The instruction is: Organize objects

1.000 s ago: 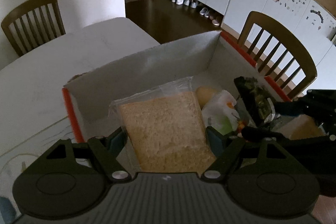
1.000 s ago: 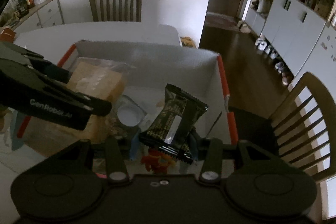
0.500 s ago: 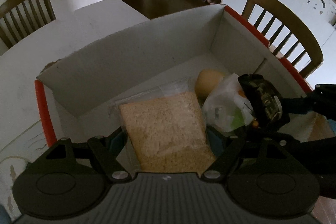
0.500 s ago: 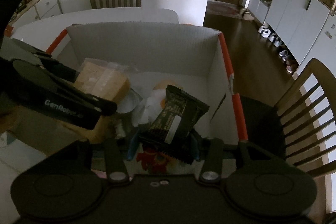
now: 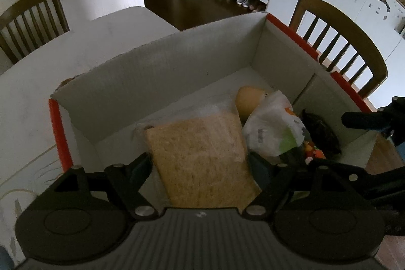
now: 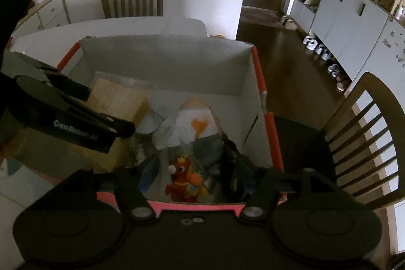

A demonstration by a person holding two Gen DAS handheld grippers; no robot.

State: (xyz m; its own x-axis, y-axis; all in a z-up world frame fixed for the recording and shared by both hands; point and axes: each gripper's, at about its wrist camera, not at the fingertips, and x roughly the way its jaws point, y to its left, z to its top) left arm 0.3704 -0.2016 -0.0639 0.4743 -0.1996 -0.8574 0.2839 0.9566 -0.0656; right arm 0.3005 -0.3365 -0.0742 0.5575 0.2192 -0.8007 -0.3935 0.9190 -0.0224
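Dim dining room, white counter (image 5: 30,103). Left claw (image 5: 200,163) clamps the bagged bread (image 5: 200,156): soft, slippery film, hold mid-slab. Right claw (image 6: 200,168) is opening, empty.

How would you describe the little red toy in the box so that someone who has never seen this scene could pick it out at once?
Find the white cardboard box with orange-red edges on the white table. Look at its near end in the right wrist view, just beyond the right gripper, whose jaws are opening. There lies the red toy, a small plush figure with orange parts, the only bright red thing among pale bags and a dark packet.
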